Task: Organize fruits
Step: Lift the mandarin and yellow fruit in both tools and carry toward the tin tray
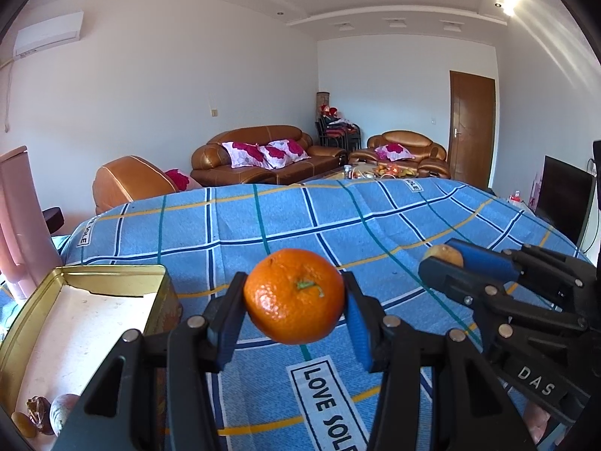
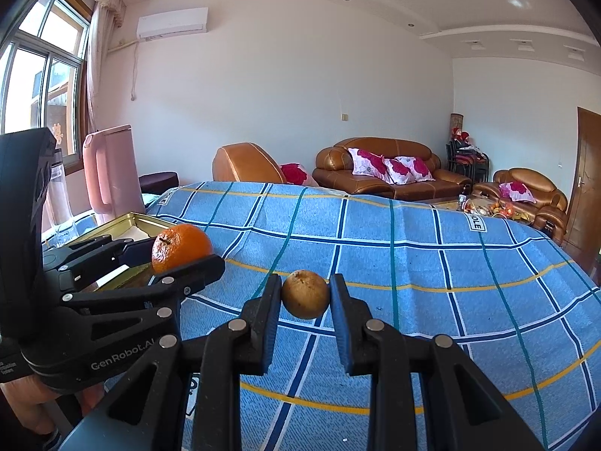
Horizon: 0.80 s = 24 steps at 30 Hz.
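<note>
we are reading "love sole" in dark capitals on a white label (image 1: 330, 406) woven into the blue checked cloth (image 1: 263, 218), close under the left camera. a second such label (image 1: 85, 233) is sitting at the cloth's far left edge, a third (image 1: 412, 184) near its far side, both too small to read fully. the right gripper (image 1: 441, 259) is carrying "das" on its body. in the right view, the left gripper (image 2: 180, 259) is showing "genrobot.a", its end cut off.
</note>
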Motion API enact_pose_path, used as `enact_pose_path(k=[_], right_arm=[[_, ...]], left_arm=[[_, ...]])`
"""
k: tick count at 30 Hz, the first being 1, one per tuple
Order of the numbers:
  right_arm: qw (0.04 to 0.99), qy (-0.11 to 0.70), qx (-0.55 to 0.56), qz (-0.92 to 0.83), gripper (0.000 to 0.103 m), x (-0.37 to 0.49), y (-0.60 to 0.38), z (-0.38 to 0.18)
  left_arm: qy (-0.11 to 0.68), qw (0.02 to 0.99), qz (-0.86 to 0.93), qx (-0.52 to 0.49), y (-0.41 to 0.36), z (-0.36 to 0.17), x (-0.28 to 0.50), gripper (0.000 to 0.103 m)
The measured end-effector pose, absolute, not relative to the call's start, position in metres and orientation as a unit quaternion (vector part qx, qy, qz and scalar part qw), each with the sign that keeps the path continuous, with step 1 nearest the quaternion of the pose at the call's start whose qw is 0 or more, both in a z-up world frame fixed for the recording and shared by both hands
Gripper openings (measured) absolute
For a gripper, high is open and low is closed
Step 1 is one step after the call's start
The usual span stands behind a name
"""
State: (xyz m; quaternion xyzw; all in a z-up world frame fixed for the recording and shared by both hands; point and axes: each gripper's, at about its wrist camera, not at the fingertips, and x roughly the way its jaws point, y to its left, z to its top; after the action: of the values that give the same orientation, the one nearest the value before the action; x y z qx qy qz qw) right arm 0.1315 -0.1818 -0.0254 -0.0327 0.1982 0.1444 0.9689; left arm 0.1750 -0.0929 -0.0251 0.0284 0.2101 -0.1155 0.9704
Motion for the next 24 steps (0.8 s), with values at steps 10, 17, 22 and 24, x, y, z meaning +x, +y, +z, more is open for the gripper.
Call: enact_pose_path(k=[10,17,22,24], right_arm=[[0.973,0.177,-0.04,0.139,0.028,0.123,-0.18,-0.023],[0.976,0.166,-0.04,0.136,0.028,0.118,-0.18,-0.021],[0.977,0.159,-0.045,0.138,0.028,0.115,-0.177,-0.02],[0.977,0.156,-0.048,0.139,0.028,0.113,-0.175,-0.02]], left_arm=[[0.187,0.976,-0.111,0.024,-0.09,-0.022,0.162,0.051],[0.18,0.978,-0.105,0.022,-0.087,-0.021,0.154,0.051],[0.178,0.978,-0.105,0.022,-0.083,-0.019,0.148,0.051],[0.176,0.979,-0.103,0.022,-0.081,-0.019,0.145,0.051]])
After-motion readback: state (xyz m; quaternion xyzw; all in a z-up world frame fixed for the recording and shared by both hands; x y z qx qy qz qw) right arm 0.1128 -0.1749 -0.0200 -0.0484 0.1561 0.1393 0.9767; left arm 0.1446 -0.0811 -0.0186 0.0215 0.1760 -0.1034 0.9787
